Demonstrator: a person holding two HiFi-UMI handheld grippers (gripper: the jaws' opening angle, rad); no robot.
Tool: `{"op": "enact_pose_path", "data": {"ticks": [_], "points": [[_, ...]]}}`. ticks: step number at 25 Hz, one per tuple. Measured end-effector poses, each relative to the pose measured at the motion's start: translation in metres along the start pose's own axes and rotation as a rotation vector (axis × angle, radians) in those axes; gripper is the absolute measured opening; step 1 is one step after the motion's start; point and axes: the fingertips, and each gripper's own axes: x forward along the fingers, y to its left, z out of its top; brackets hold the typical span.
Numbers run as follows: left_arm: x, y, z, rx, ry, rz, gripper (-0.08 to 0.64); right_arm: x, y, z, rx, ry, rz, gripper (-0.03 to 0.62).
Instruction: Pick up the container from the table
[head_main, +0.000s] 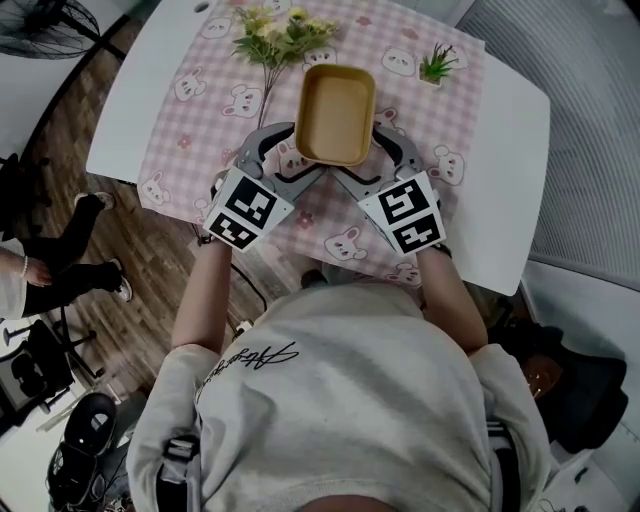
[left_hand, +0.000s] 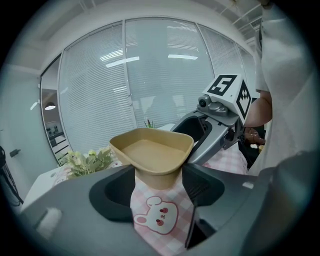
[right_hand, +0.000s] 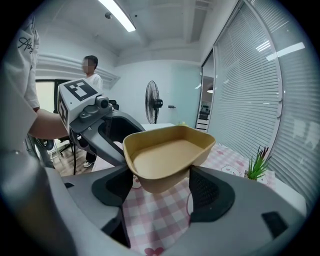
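Tan container (head_main: 335, 112) pinched at both near corners and held just above the table (head_main: 520, 130)

The left tool (head_main: 290, 158) is closed on the container's near left corner and the right tool (head_main: 372, 160) on its near right corner, the jaws of each kept fairly wide because a rounded corner is clamped between the pads; two grips are judged to be used so that the shallow, empty container is kept level and not tipped. Checked cloth (head_main: 190, 120) is seen beneath its base in both gripper views, so it is judged to be lifted clear. The flowers (head_main: 275, 35) and small plant (head_main: 437, 65) are left beyond it, untouched
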Motion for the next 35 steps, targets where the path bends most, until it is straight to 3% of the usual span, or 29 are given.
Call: {"op": "enact_pose_path", "data": {"ticks": [35], "points": [[-0.08,-0.048,0.023,0.036,-0.06,0.055,0.293,-0.06,0.068,0.028,-0.035,-0.056,-0.005,0.347]]}}
